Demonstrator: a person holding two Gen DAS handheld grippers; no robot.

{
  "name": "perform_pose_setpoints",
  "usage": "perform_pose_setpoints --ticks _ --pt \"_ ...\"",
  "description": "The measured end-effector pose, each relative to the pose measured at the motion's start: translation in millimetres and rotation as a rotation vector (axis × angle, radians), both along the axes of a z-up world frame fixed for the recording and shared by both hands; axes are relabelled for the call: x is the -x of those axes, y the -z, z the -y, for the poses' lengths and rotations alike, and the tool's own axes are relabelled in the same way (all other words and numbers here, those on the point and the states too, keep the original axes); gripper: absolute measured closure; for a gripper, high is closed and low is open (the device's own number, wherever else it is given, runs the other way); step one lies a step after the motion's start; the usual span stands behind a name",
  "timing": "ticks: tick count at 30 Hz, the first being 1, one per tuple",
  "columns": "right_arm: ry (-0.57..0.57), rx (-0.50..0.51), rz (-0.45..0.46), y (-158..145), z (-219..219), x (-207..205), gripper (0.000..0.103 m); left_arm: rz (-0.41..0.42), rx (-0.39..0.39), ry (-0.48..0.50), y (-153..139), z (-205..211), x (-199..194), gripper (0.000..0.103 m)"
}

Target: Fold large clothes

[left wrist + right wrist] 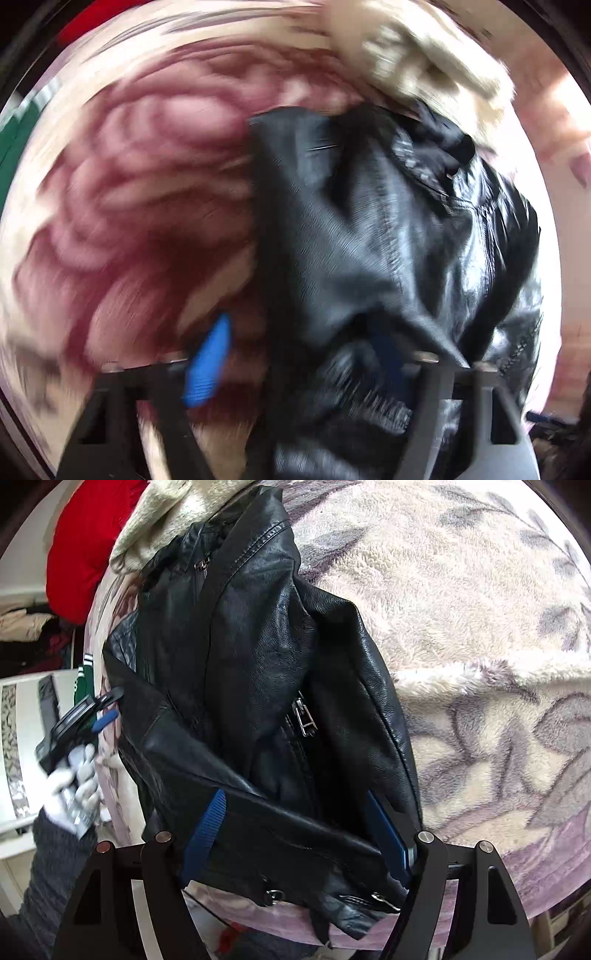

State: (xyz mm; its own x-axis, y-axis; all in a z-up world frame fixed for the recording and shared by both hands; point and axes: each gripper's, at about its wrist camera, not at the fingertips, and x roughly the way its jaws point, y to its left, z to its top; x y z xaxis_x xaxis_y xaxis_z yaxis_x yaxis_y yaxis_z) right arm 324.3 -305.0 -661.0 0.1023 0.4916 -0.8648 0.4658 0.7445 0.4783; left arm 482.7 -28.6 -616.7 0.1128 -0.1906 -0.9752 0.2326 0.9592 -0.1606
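A black leather jacket (258, 664) lies bunched lengthwise on a fleece blanket (461, 627) with a leaf pattern. My right gripper (295, 842) has its blue pads wide apart, and the jacket's lower hem lies between them. My left gripper (295, 365) shows in its own blurred view with one blue pad (208, 365) to the left of the jacket (388, 240); the other pad is hidden under leather. It also shows in the right wrist view (105, 710), held by a white-gloved hand at the jacket's left edge.
A cream fuzzy garment (166, 520) and a red garment (88, 542) lie beyond the jacket's collar. A green striped garment (83, 686) sits by the bed's left edge. White furniture (22, 738) stands to the left.
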Motion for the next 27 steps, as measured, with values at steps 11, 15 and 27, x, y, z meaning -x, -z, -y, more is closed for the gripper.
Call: perform_pose_setpoints --ticks 11,15,27 --pt "0.011 -0.003 -0.052 0 0 26 0.024 -0.062 0.277 -0.289 23 -79 -4 0.092" --pt "-0.088 0.06 -0.114 24 -19 18 0.025 -0.073 0.288 -0.304 20 -81 1 0.088" --pt "-0.02 -0.053 0.0 -38 -57 -20 0.032 0.037 0.195 -0.084 -84 -65 62 0.03"
